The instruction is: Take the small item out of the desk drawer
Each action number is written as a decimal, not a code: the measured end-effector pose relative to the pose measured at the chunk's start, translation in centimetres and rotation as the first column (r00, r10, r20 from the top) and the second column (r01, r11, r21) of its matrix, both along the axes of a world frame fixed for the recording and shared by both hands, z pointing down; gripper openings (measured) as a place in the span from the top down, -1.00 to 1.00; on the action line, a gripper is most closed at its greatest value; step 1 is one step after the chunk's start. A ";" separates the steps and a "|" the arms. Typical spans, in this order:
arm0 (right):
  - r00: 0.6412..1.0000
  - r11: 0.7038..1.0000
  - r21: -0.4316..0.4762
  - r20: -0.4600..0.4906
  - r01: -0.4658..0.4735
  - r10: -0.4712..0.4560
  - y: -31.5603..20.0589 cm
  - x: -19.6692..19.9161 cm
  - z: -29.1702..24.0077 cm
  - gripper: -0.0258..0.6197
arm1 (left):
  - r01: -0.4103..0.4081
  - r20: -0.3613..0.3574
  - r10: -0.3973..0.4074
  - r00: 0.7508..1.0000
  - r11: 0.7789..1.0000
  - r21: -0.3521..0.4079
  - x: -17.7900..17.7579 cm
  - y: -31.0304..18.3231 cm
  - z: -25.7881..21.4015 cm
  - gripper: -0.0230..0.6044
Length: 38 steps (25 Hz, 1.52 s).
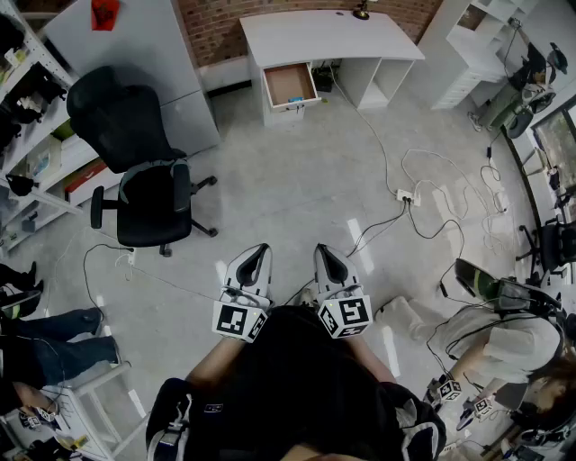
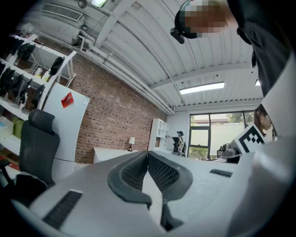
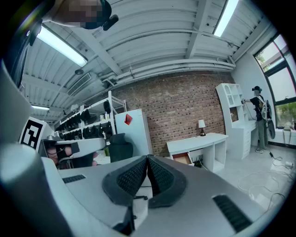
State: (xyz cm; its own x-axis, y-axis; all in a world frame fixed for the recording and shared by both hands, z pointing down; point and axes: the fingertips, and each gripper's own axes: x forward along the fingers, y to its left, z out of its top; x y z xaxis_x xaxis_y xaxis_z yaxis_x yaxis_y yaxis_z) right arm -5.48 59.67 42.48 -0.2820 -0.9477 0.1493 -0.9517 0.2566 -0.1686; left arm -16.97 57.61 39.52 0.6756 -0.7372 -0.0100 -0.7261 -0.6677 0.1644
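Holding white two-jaw left gripper (image 1: 259, 254) & right gripper (image 1: 326, 254) side by side, low in front of torso, pointing fwd over grey concrete floor (image 1: 297, 171). Shut tight on both sides: ribbed black pads (image 2: 162, 171) pressed together at tips, nothing btwn. Well apart from white curved-top desk (image 1: 333, 36) set vs red brick wall (image 1: 211, 27). Under desk's left end: brown-lined drawer (image 1: 290, 85) standing open, w/ small bluish item (image 1: 295, 99) at its front edge, too tiny to ID. Nearer, to left: black mesh office chair (image 1: 144, 180). To right: white power strip (image 1: 405, 195) w/ loose cables on floor.
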 end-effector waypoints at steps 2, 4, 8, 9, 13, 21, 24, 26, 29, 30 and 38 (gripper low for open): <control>1.000 1.000 0.000 -0.002 0.000 0.000 0.0 0.0 -0.1 0.84 | -0.002 -0.001 0.002 1.000 1.000 -0.001 0.0 -0.1 0.0 0.90; 1.000 1.000 0.000 -0.003 0.000 0.000 -0.1 -0.2 -0.1 0.84 | -0.003 -0.005 0.003 1.000 1.000 -0.004 -0.2 -0.2 -0.1 0.90; 1.000 1.000 -0.004 -0.008 0.001 -0.001 -0.6 -1.3 -0.1 0.84 | -0.004 -0.013 0.004 1.000 1.000 -0.002 -1.2 -0.6 -0.2 0.90; 1.000 1.000 -0.005 -0.009 0.002 -0.002 -0.8 -1.6 -0.1 0.84 | -0.004 -0.013 0.004 1.000 1.000 -0.002 -1.5 -0.8 -0.2 0.90; 1.000 1.000 -0.005 -0.008 0.001 -0.001 -1.4 -3.1 0.0 0.84 | -0.011 -0.012 0.011 1.000 1.000 -0.009 -2.9 -1.4 0.2 0.90; 0.998 0.998 -0.016 0.023 -0.059 0.059 -3.2 -6.4 0.6 0.84 | -0.041 -0.020 0.040 0.999 0.998 -0.040 -6.4 -3.4 1.7 0.90; 0.997 0.997 -0.022 0.019 -0.071 0.072 -4.5 -7.0 0.9 0.83 | -0.045 -0.017 0.044 0.999 0.998 -0.053 -7.1 -4.6 2.5 0.90; 0.998 0.997 -0.027 0.010 -0.069 0.069 -5.4 -7.2 0.9 0.83 | -0.042 -0.018 0.041 0.999 0.997 -0.067 -7.2 -5.3 2.8 0.90; 0.998 0.998 -0.028 0.000 -0.059 0.059 -7.9 -6.5 1.2 0.83 | -0.036 -0.018 0.035 0.999 0.996 -0.077 -6.5 -7.6 3.1 0.90; 0.998 0.998 -0.030 0.003 -0.056 0.056 -9.0 -6.1 1.5 0.83 | -0.032 -0.015 0.031 0.999 0.997 -0.076 -6.1 -8.6 3.2 0.90; 1.000 1.000 -0.016 0.009 0.007 -0.007 -20.0 -1.5 2.3 0.83 | 0.024 0.014 -0.023 1.000 0.998 -0.058 -1.4 -18.9 3.4 0.90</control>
